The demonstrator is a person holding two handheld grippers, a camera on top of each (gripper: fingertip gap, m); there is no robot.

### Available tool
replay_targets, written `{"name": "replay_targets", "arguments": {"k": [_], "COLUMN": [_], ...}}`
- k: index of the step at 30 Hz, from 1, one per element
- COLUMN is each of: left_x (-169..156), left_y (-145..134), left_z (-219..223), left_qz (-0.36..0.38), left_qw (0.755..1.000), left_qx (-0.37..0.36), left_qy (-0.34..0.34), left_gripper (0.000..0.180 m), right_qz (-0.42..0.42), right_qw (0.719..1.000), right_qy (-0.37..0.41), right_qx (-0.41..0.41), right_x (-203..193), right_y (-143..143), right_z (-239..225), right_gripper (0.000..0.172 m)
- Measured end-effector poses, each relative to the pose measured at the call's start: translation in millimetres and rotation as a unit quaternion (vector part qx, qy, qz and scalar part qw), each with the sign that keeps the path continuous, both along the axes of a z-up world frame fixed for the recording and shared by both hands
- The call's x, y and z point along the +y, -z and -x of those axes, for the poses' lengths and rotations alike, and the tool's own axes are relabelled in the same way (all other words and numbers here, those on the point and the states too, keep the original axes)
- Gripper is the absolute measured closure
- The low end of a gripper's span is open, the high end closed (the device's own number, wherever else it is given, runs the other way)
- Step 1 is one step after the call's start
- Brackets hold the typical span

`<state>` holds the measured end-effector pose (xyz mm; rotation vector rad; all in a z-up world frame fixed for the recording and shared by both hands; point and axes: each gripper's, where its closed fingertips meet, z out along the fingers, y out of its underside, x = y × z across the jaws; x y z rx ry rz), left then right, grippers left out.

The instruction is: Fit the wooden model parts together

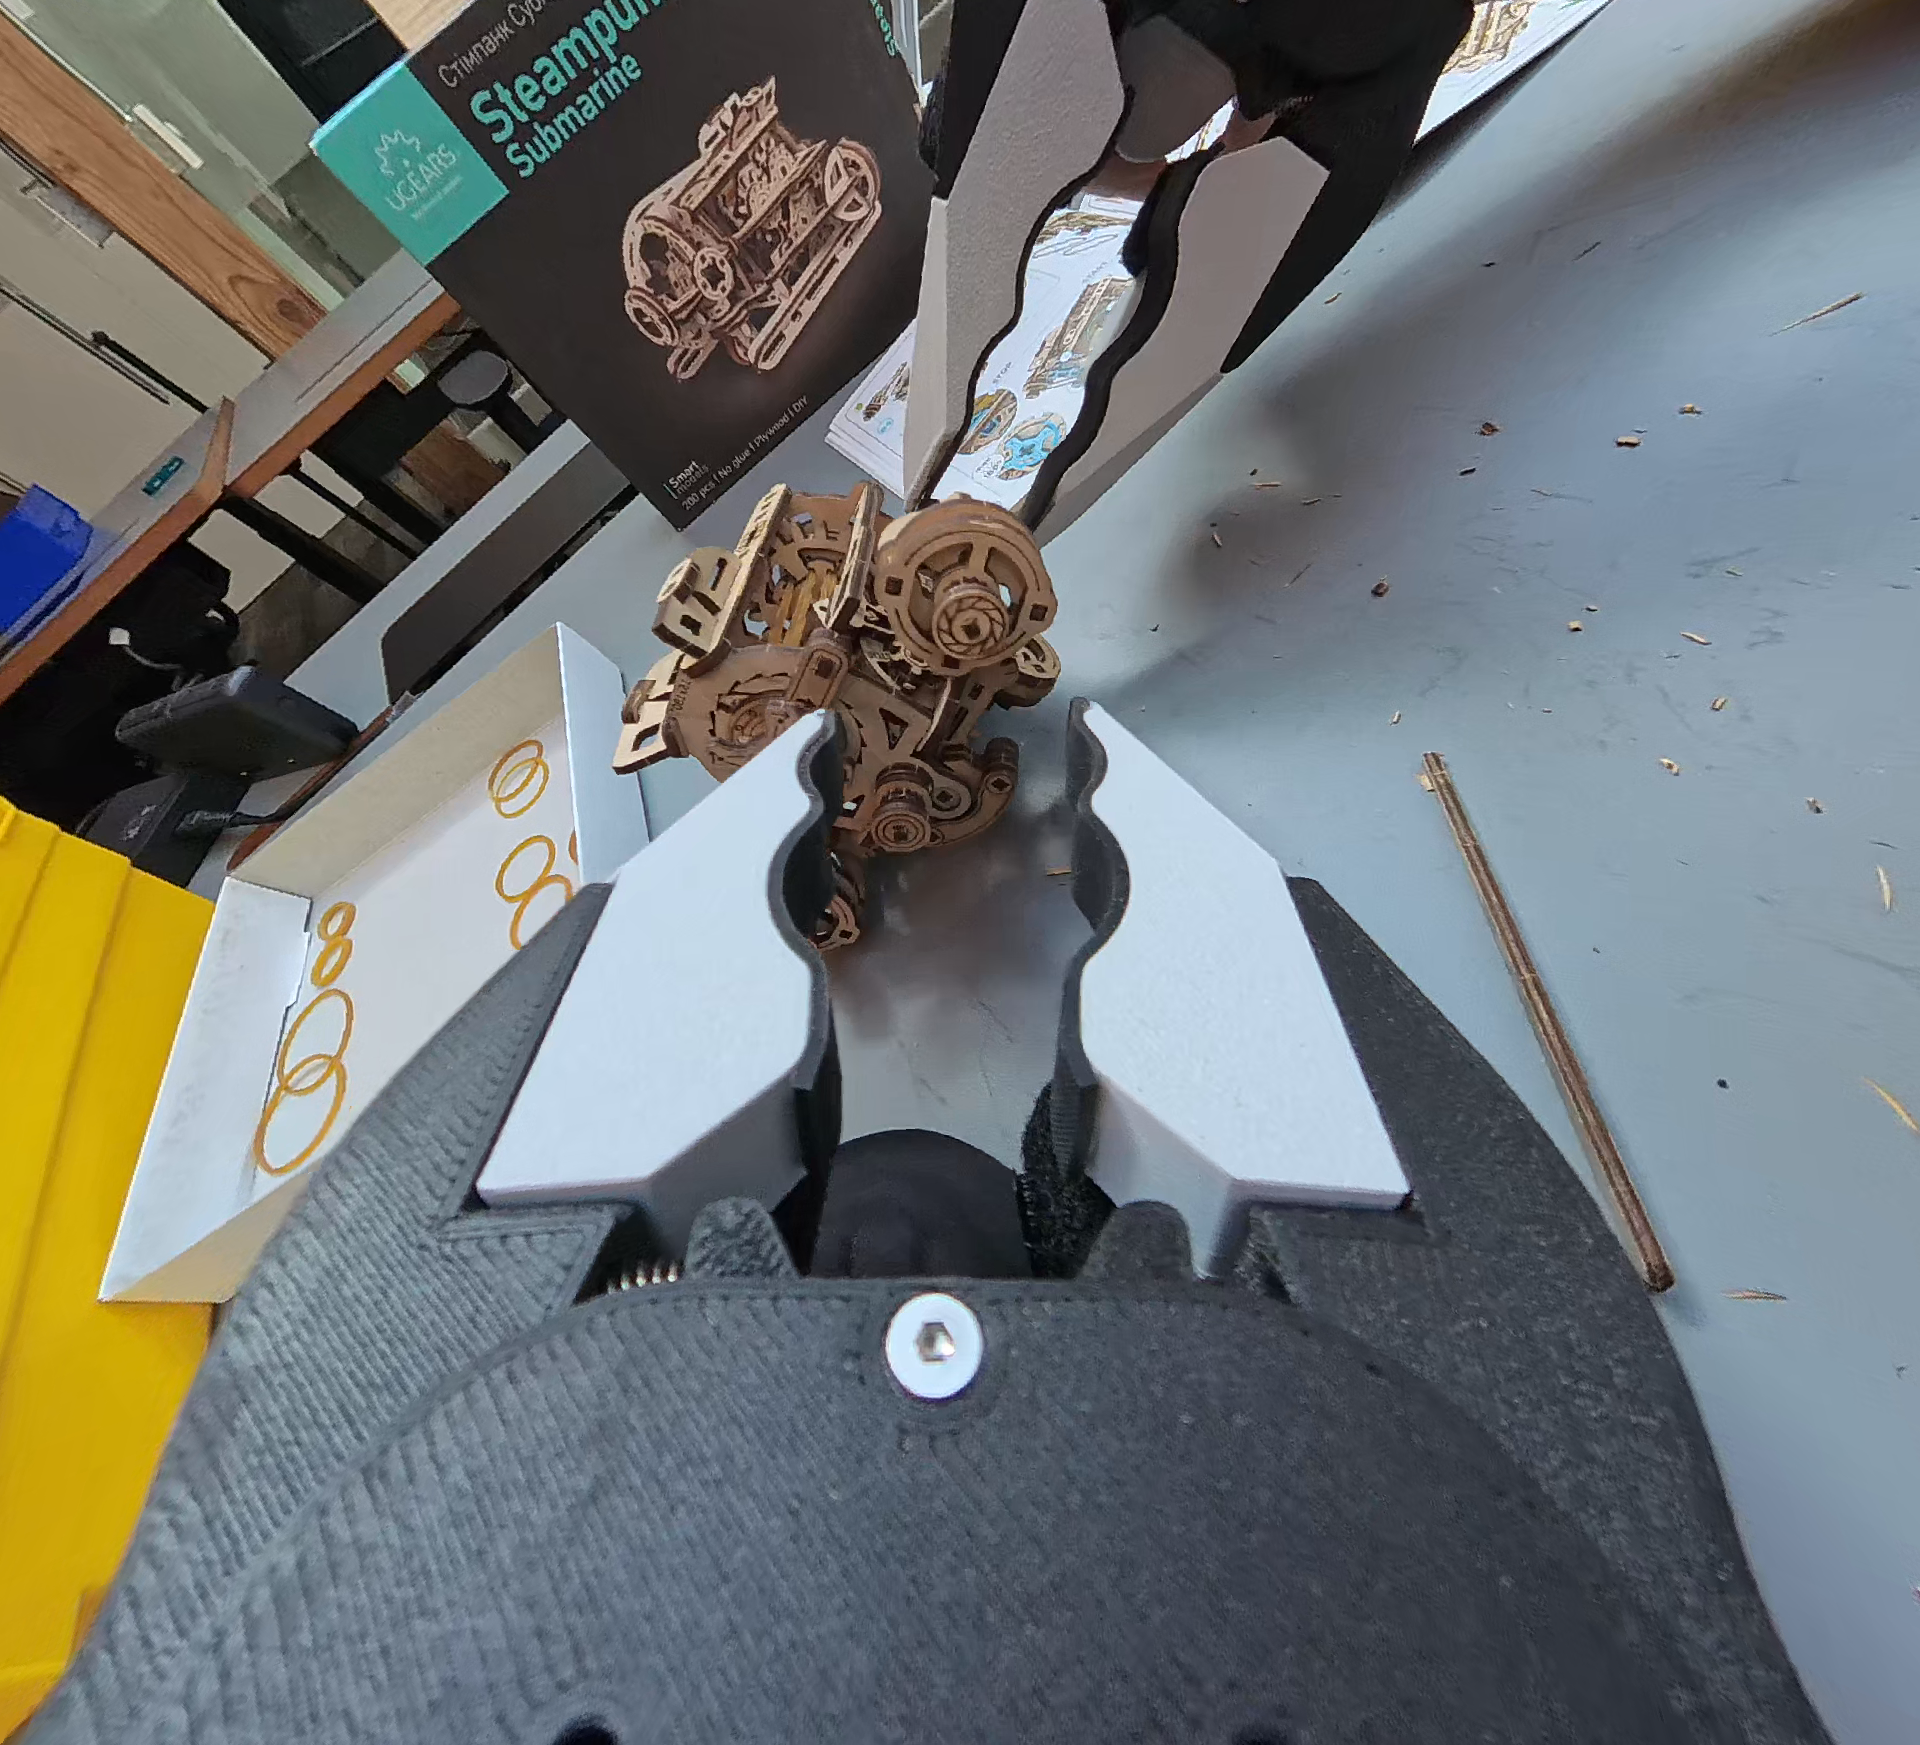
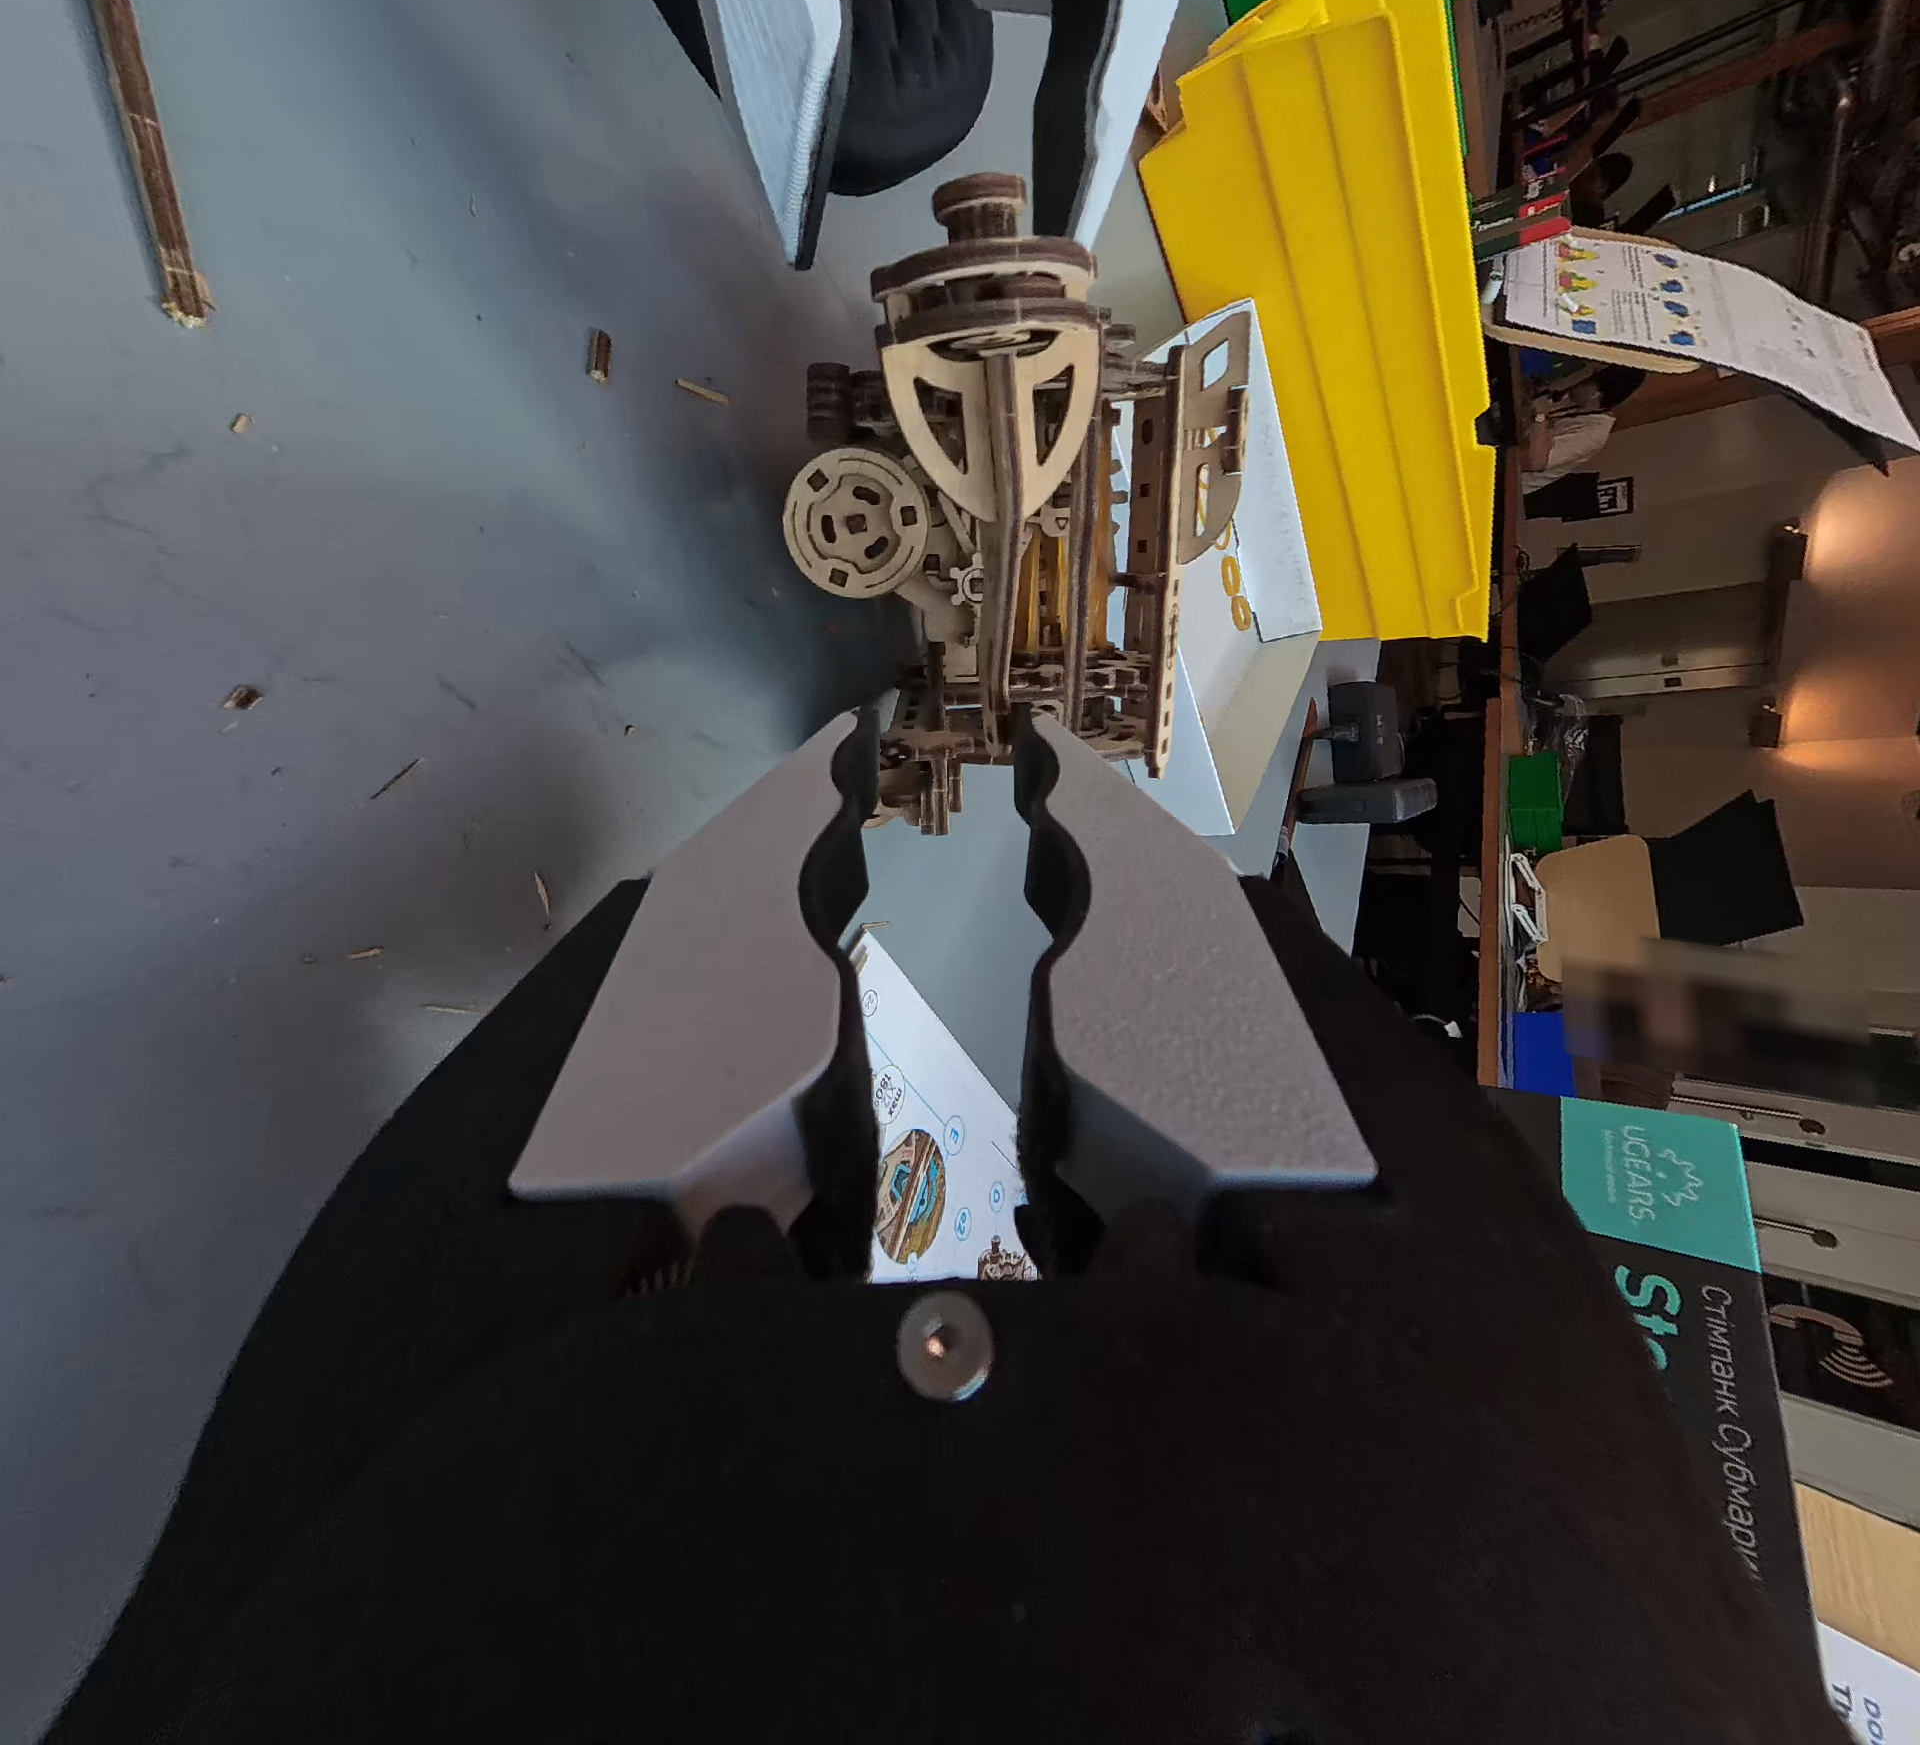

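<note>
1. Grey counter (image 1: 1558,552), strewn with wood chips; yellow bin (image 2: 1340,293) at one edge.
2. Dark model box (image 1: 665,168) upright behind the work; white tray (image 1: 416,864) of yellow rings beside it.
3. Wooden model (image 1: 842,656) tilted on the counter between both tools.
4. Right gripper (image 2: 940,729): jaws narrowly parted, clamped on the model's end frame.
5. Left gripper (image 1: 951,729): jaws part open; left pad against the model, right pad clear; no grasp.

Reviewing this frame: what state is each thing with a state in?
wooden model: mostly assembled, tilted.
left claw: open, its right pad clear of the model.
right claw: closed on the model's end.
white tray: uncovered.
kit box: standing upright.
</note>
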<state>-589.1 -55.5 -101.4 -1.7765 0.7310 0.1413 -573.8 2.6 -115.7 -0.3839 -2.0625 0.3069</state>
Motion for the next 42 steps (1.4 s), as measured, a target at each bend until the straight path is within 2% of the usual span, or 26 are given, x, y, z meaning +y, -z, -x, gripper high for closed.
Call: {"name": "replay_targets", "arguments": {"k": [8, 15, 18, 21, 24, 25, 42], "left_x": [3, 10, 14, 15, 15, 15, 14], "left_y": [6, 7, 6, 4, 2, 1, 0], "left_z": [1, 4, 7, 11, 14, 14, 13], "left_qz": [0.008, 0.006, 0.006, 0.01, 0.011, 0.009, 0.009], "left_qw": [1.0, 0.999, 0.999, 0.999, 0.998, 0.998, 0.998], "left_qx": [0.016, 0.021, 0.017, -0.008, -0.031, -0.035, -0.059], "left_qy": [-0.013, -0.031, -0.043, -0.049, -0.051, -0.051, -0.034], "left_gripper": [0.149, 0.145, 0.148, 0.147, 0.143, 0.145, 0.145], "right_qz": [0.005, 0.04, 0.06, 0.083, 0.101, 0.112, 0.135], "right_qw": [1.0, 0.999, 0.998, 0.996, 0.995, 0.993, 0.987], "right_qy": [0.005, 0.012, 0.013, 0.014, 0.02, 0.021, -0.002], "right_qx": [0.003, 0.001, 0.008, 0.002, -0.011, -0.022, -0.086], "right_x": [1, -1, -3, -6, -5, -5, -7], "right_y": [0, -2, -7, -10, -11, -11, 0], "right_z": [2, 3, 5, 5, 4, 1, -2], "right_gripper": [0.155, 0.155, 0.17, 0.169, 0.148, 0.147, 0.148]}}
